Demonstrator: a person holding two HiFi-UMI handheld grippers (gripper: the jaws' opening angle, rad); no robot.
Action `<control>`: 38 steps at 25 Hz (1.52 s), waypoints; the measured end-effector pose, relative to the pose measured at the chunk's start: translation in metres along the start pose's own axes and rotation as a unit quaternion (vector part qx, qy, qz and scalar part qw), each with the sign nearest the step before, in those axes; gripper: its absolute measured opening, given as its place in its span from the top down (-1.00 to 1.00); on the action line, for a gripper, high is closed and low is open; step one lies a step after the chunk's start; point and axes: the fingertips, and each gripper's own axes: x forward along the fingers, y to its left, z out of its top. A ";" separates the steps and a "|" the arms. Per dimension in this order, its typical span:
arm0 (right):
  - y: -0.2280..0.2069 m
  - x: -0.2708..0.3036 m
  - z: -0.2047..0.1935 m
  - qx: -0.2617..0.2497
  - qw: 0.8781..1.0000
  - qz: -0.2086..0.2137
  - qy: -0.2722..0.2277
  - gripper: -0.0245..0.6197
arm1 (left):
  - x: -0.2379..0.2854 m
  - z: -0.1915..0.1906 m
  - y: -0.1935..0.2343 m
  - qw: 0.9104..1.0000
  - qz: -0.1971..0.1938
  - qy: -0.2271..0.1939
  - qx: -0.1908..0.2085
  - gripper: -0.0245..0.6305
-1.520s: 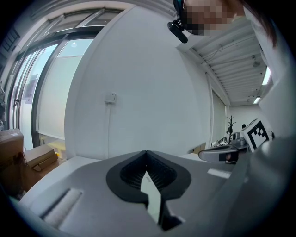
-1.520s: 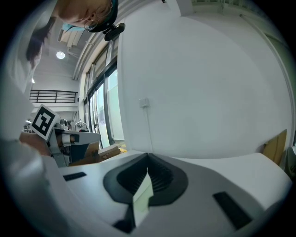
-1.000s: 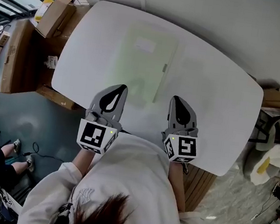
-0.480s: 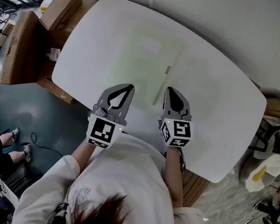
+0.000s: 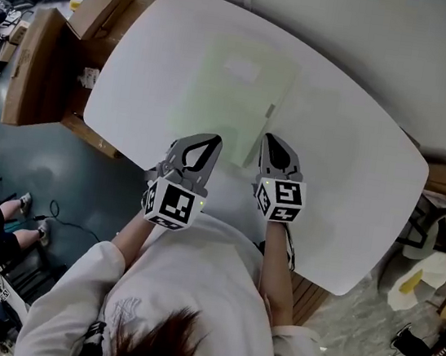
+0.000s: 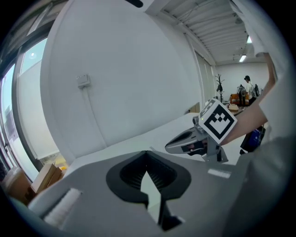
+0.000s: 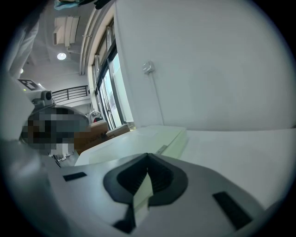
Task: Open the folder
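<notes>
White table [image 5: 347, 174] bears a pale green folder [image 5: 227, 91], flat and closed.

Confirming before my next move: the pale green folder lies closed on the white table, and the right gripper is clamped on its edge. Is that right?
Not quite. The folder does lie closed on the white table, but the right gripper is not clamped on it. The right gripper view shows its jaws shut on nothing, with the folder's edge still ahead of them.

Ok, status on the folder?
Left gripper shut, empty. Right gripper shut, empty. Folder closed, flat on table, both grippers at its near edge. Nothing in the way.
</notes>
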 end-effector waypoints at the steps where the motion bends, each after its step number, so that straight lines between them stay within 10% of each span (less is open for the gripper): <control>1: 0.000 0.003 -0.001 -0.001 1.000 0.003 0.003 0.90 | 0.003 0.000 -0.003 1.000 -0.003 0.002 0.020 0.90; 7: 0.002 0.015 -0.009 0.004 1.000 0.012 0.015 0.90 | 0.016 -0.007 -0.026 0.985 -0.024 0.017 0.168 0.90; 13: 0.004 0.018 -0.018 0.007 1.000 0.012 0.028 0.90 | 0.033 -0.049 -0.067 0.934 -0.119 0.080 0.327 0.61; 26: 0.006 0.017 -0.021 -0.006 0.999 0.007 0.036 0.90 | 0.039 -0.075 -0.097 0.887 -0.177 0.104 0.413 0.48; 32: 0.007 0.018 -0.021 -0.014 0.999 0.008 0.036 0.90 | 0.044 -0.076 -0.092 0.884 -0.163 0.110 0.424 0.46; 38: 0.007 0.017 -0.021 -0.022 0.999 0.007 0.033 0.90 | 0.034 -0.055 -0.082 0.902 -0.129 0.091 0.401 0.43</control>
